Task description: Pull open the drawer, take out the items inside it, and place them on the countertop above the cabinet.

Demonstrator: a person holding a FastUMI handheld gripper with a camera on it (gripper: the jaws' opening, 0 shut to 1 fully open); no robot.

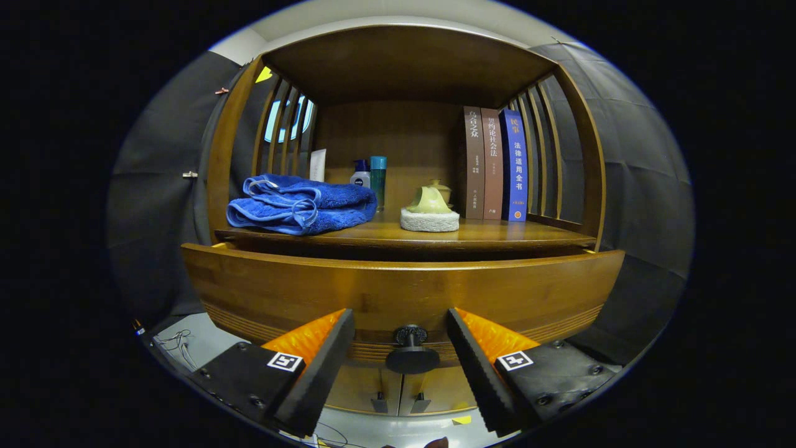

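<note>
Gripper view, left to right: a folded blue towel (303, 211) lies at the left of the countertop (485, 235), with a white tube (318, 165), a white pump bottle (360, 173) and a teal bottle (378, 180) standing behind it near the back panel; at the middle a green teapot (430, 200) sits on a white round pad (430, 221); three books (495, 164) stand upright at the right, against the slatted side. Below, the drawer (404, 287) front stands out from under the countertop, pulled partly open; its inside cannot be seen. The black knob (411, 350) on it sits between the fingers, touching neither; the gripper (401, 358) is spread wide, its left finger (314, 373) and right finger (482, 373) well apart.
</note>
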